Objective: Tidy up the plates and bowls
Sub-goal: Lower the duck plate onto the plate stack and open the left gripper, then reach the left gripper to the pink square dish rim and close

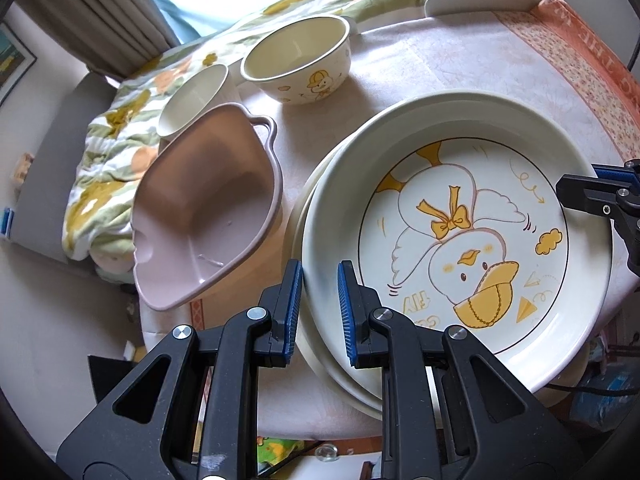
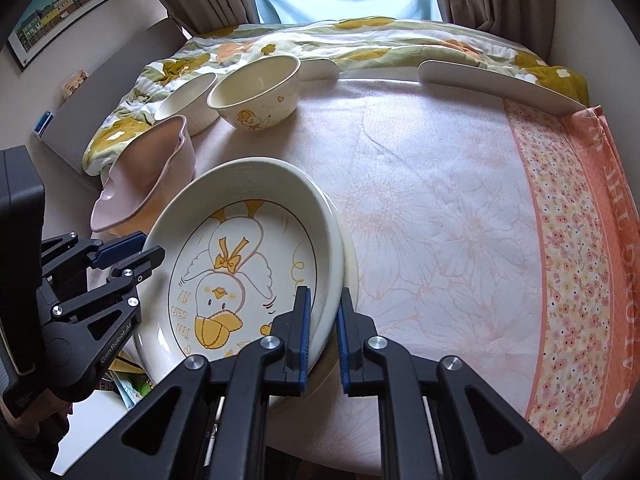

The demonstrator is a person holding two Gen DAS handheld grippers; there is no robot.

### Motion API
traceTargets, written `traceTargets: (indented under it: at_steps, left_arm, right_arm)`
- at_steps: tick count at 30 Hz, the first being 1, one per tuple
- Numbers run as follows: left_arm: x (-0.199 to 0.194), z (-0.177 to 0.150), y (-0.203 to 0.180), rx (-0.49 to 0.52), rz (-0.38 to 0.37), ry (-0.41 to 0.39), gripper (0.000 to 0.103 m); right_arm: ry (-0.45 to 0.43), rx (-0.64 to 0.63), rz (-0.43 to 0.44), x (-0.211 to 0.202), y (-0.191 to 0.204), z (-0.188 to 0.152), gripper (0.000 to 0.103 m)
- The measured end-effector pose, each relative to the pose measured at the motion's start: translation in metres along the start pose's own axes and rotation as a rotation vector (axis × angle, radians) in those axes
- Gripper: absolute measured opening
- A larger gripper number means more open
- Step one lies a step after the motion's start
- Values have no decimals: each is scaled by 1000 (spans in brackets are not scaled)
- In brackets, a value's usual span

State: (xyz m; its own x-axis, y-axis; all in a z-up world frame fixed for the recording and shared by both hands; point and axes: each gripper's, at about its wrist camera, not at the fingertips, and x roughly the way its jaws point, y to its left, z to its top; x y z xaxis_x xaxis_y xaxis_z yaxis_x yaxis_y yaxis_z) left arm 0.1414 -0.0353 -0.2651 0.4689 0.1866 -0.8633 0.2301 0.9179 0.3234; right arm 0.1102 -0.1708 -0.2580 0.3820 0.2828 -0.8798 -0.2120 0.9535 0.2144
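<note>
Cream ceramic with a yellow duck drawn inside, the duck plate point(image 1: 460, 248) sits on top of a plain plate point(image 1: 320, 364) whose rim shows beneath it, the pair at the near left part of the tabletop point(image 2: 440, 208), which is covered by a pale floral cloth with an orange border. The left hand-held gripper point(image 1: 319, 312) has its blue-padded fingers spread to either side of the duck plate's rim, one finger outside the rim and one over the inner slope; the pads look close to the rim, but whether they press on it I cannot tell. The right hand-held gripper point(image 2: 325, 332) stands the same way at the opposite edge, its fingers spread across the rim with a gap showing between pad and plate. Just beside the stack on the left lies a pink handled dish point(image 1: 208, 208), tilted with its far end propped on a ribbed cream cup point(image 1: 192, 100). Next to that cup stands a duck bowl point(image 1: 298, 64), upright. A flowered quilt point(image 2: 320, 40) is bunched along the far edge of the tabletop, and a white flat piece point(image 2: 500, 84) lies at the far right corner.
</note>
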Motion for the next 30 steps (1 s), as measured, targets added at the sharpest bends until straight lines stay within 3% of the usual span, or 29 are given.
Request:
traceTargets:
  at_steps: [11, 20, 26, 27, 28, 29, 30]
  left_arm:
    - [-3, -3, 4, -19, 14, 0, 16]
    - [-3, -4, 12, -60, -26, 6, 16]
    - [-29, 1, 33, -159, -74, -47, 18]
    - [-35, 2, 39, -181, -79, -56, 27]
    - [-41, 3, 46, -204, -84, -67, 51]
    - [-49, 3, 54, -235, -87, -86, 68]
    - [-58, 1, 64, -271, -77, -116, 96]
  right_arm:
    - [0, -70, -76, 3, 11, -1, 12]
    - [-9, -61, -70, 2, 12, -3, 12]
    - [-69, -41, -29, -19, 10, 5, 12]
    - [-80, -36, -14, -24, 9, 8, 12]
    - [-91, -32, 1, -29, 8, 11, 12]
    - [-103, -31, 16, -34, 7, 15, 14]
    - [-119, -34, 28, -40, 7, 20, 18]
